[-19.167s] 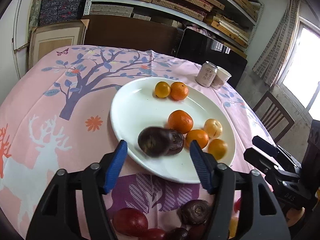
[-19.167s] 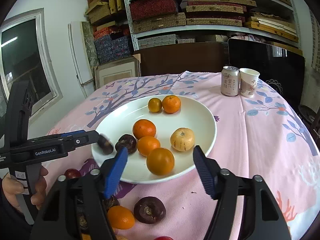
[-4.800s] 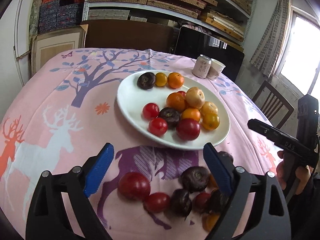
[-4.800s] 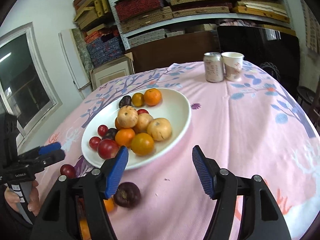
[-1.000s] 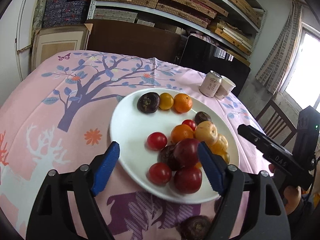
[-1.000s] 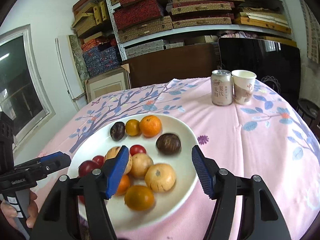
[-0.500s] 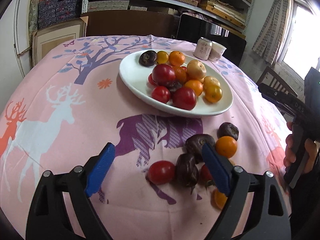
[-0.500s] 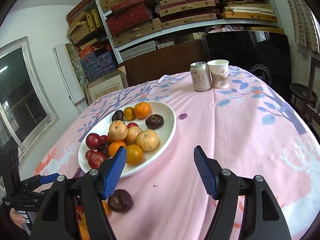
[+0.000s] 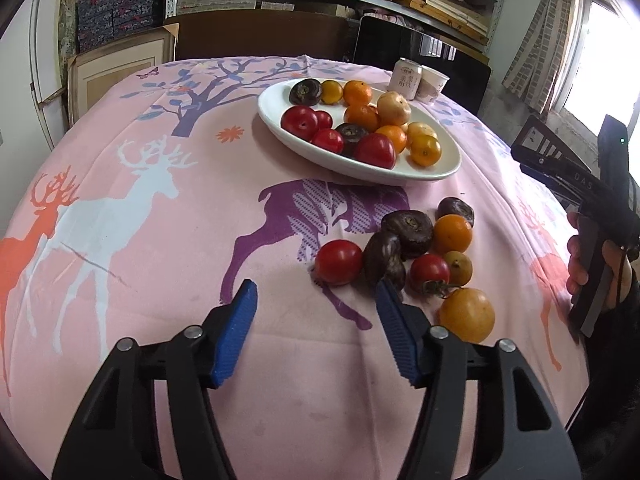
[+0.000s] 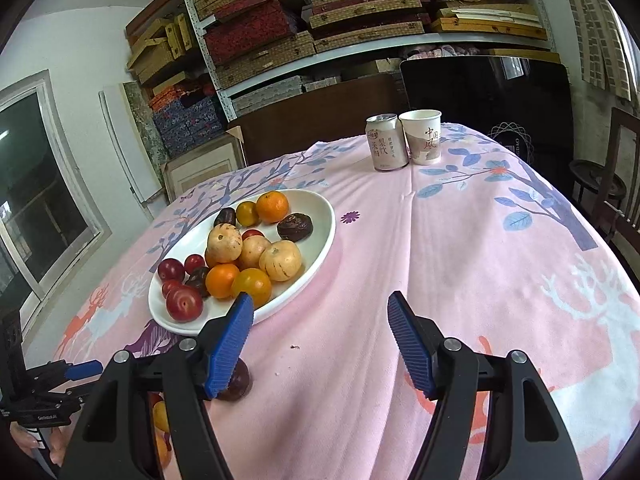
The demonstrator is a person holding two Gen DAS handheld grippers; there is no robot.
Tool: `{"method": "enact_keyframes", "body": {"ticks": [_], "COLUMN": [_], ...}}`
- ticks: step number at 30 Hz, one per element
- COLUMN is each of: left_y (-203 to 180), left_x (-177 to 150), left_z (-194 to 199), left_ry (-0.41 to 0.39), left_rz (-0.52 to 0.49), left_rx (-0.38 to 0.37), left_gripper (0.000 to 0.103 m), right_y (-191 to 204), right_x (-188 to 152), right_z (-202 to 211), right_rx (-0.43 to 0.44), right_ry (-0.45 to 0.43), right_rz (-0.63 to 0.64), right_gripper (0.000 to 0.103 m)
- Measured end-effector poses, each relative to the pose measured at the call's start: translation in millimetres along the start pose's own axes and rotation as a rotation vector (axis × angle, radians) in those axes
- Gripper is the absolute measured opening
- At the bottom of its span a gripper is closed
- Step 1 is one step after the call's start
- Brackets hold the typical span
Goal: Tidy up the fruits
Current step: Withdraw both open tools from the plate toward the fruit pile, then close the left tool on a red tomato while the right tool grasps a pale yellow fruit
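Mid-task: plate (image 9: 440, 170) part-filled, loose fruit pile (image 9: 404, 252) on the cloth nearer me. Left gripper (image 9: 316, 330) — jaws wide, empty — hangs just short of the tomato (image 9: 338, 261). Right gripper (image 10: 320, 340) also gaping, empty (over bare cloth). Next I'd straddle the tomato, close gently.

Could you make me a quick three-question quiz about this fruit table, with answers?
1. True or false: the left gripper holds a fruit.
2. What stands beside the can? A) paper cup B) bottle C) bowl
3. Fill in: the loose fruit lies on the cloth, not yet on the white ____.

Key: 1 false, its fingers are open and empty; 2 A, the paper cup; 3 plate.
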State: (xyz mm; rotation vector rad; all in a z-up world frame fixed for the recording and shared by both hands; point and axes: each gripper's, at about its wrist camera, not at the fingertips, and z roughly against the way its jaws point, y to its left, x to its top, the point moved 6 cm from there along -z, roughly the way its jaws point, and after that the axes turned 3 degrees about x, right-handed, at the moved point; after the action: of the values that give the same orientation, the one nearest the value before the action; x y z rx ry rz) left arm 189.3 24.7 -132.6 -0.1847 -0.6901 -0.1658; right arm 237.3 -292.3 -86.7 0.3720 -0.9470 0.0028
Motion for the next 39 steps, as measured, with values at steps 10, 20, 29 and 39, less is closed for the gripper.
{"method": "enact_keyframes", "body": {"ticks": [10,20,29,39], "left_y": [-13.1,-17.1,4.8,-1.0], "left_x": [13.9,18.8,33.5,28.6], "left_z": [-40.2,-37.2,-12.3,-15.5], "left_ry": [0.061,0.027,-0.085,-0.063], "left_rz": [-0.144,-0.124,0.017,-0.025], "left_rx": [0.116,0.047,-0.005,0.025], "left_gripper": [0.059,0.028,0.028,0.028], "right_y": [3.0,4.2,74.1,150.4], "right_x": [-1.8,-4.1,-61.6,-114.4], "right_z": [-2.4,-5.7,-1.7,8.5], "right_rx": [-0.001,0.001,0.23,0.223], "right_ry": [0.009,0.032,0.272,0.385], "right_rz": [0.007,0.018,0.191,0.351], "right_gripper": [0.07,0.07,0.07,0.07]}}
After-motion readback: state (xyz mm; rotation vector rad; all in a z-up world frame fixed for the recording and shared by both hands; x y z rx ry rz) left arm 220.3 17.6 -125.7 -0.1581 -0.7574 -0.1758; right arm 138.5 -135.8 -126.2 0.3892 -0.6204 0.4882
